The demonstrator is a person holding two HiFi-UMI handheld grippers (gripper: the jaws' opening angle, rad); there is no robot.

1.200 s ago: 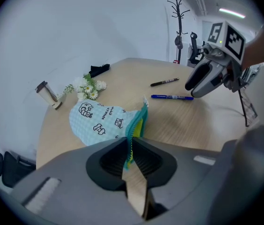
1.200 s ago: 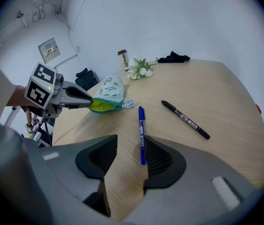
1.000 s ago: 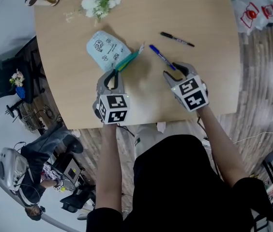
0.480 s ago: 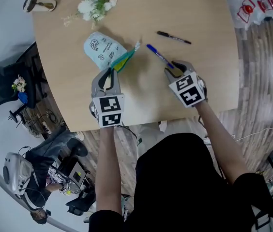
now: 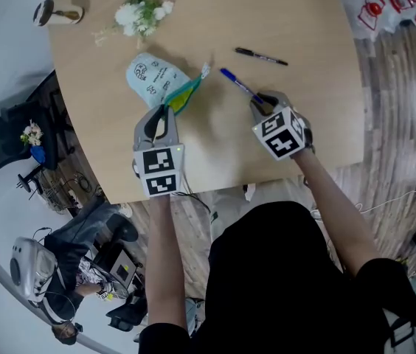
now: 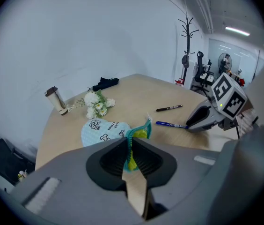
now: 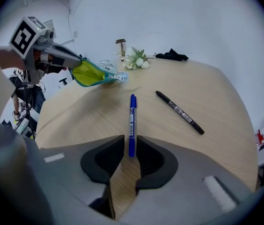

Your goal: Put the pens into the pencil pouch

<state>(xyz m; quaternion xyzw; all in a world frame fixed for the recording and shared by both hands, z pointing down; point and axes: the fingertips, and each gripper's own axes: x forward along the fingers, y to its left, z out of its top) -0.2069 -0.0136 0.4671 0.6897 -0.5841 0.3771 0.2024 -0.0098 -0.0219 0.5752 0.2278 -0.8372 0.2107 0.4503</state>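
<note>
1. The left hand-held gripper (image 5: 165,110) is pressed together on the teal mouth edge of the pencil pouch (image 5: 151,76). That edge is lifted off the bench (image 5: 304,21) and shows a yellow lining. The pale blue printed body rests on the wood.
2. The right hand-held gripper (image 5: 264,103) has just been closing its jaws. The near end of the blue pen (image 5: 237,85) lies between them on the bench, with a slim gap on one side.
3. The black pen (image 5: 261,56) lies farther out, apart from the blue one.
4. White flowers (image 5: 140,12) lie beyond the pouch.

Pouch (image 5: 151,76) left of pens (image 5: 239,85), on table (image 5: 304,13)
</note>
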